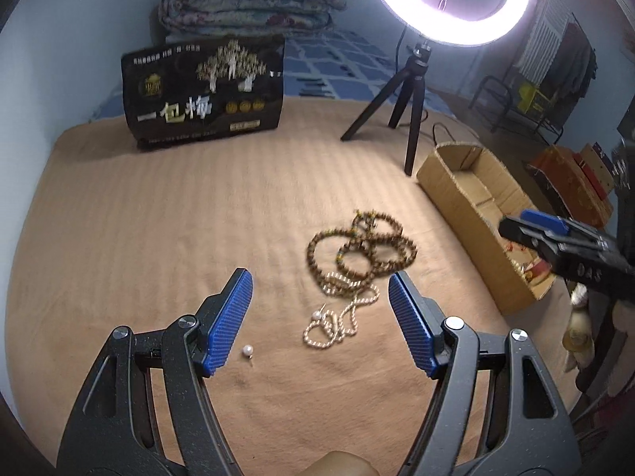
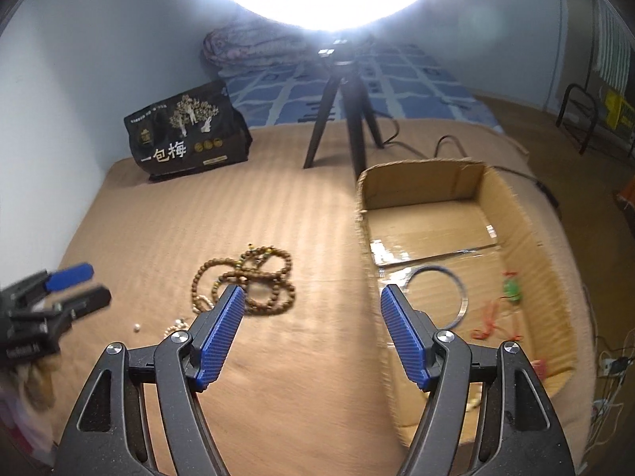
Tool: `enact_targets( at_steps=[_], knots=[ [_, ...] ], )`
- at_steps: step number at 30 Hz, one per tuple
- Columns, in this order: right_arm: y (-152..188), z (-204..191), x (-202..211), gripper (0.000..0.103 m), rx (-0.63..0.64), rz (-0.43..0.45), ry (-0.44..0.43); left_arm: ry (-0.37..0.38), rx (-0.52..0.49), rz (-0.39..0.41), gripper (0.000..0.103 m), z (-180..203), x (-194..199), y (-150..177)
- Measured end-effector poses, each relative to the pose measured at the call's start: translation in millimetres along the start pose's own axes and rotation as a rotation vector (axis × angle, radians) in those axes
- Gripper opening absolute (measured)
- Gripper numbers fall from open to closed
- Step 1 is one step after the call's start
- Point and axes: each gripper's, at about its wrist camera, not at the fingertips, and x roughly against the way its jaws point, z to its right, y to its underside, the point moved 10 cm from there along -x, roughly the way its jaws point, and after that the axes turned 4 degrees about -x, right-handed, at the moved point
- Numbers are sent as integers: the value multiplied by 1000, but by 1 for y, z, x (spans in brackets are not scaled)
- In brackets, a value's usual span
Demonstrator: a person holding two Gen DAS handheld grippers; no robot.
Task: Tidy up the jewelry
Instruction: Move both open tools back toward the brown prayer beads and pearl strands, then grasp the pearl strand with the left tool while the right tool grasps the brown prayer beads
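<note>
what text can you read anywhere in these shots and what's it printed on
"一包梅": big white characters on the black bag by the wall.
Small lines and gold seals on that bag: too small to read.
Embossed lettering on the right gripper body: too blurred to read.
Lettering on the left gripper body: too blurred.

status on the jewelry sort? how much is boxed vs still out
Done: a silver bangle, a green pendant on red cord lie in the cardboard box. In hand: nothing; left tongs and right tongs are open. Left: brown bead strand, pearl chain, loose pearl on the blanket.
</note>
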Motion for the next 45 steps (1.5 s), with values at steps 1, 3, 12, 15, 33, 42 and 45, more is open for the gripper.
enact_targets(
  at_steps=[1, 3, 12, 15, 33, 42, 45],
  knots=[
    [0, -3, -4, 71, -6, -8, -2, 8, -1, -12, 73, 0, -3, 5],
    [1, -8, -14, 71, -19, -26, -8, 21, -7, -33, 73, 0, -8, 12],
    [12, -29, -48, 71, 14, -100, -13, 54, -96, -138, 56, 22, -38, 48],
    [14, -34, -58, 71, 15, -120, -19, 43, -119, -166, 55, 25, -48, 57],
    [24, -45, -115, 71, 27, -221, 62, 33, -110, -236, 49, 20, -86, 72],
    [25, -53, -140, 71, 49, -244, 71, 37, -114, -224, 39, 17, -93, 68],
    [27, -54, -144, 71, 75, -248, 92, 36, -110, -217, 33, 15, -94, 67]
  ],
)
